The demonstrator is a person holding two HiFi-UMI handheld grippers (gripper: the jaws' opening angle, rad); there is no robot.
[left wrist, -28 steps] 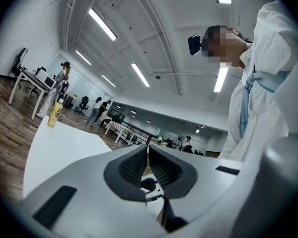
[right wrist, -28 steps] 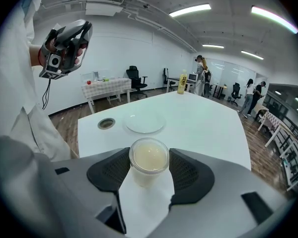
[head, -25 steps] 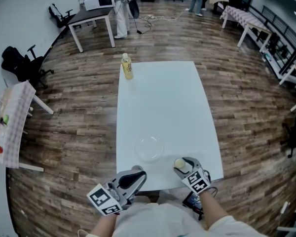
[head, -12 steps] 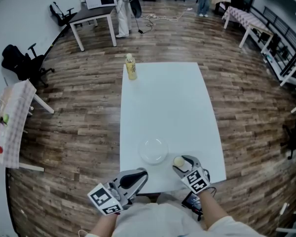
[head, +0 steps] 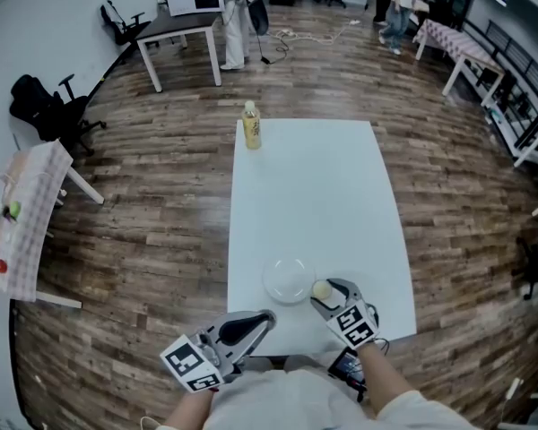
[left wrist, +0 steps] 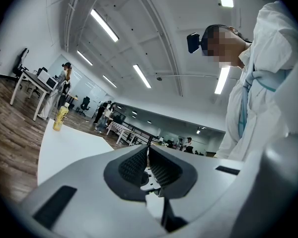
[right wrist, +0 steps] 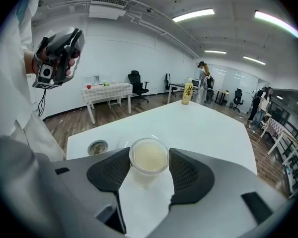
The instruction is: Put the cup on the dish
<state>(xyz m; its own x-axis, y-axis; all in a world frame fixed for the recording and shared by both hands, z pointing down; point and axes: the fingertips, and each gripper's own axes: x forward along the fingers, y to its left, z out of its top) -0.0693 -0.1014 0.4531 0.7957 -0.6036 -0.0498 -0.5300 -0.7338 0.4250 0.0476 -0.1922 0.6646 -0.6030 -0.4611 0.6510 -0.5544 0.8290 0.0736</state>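
A clear cup (head: 322, 288) with a pale yellowish filling sits between the jaws of my right gripper (head: 327, 292), whose pads press on its sides. In the right gripper view the cup (right wrist: 149, 156) fills the gap between the two dark pads (right wrist: 109, 175). A clear round dish (head: 289, 280) lies on the white table (head: 314, 195) just left of the cup, almost touching it. My left gripper (head: 251, 322) hangs off the table's near edge, shut and holding nothing. Its view shows its pads (left wrist: 134, 165) pressed together and pointing up at the ceiling.
A yellow drink bottle (head: 251, 125) stands at the table's far left corner, and also shows as a bottle (right wrist: 187, 92) in the right gripper view. A round cable hole (right wrist: 97, 147) sits in the tabletop near the cup. Chairs and other tables stand around on the wooden floor.
My right gripper has carried the cup left, closer to the dish. The left gripper has stayed by the table's near edge.
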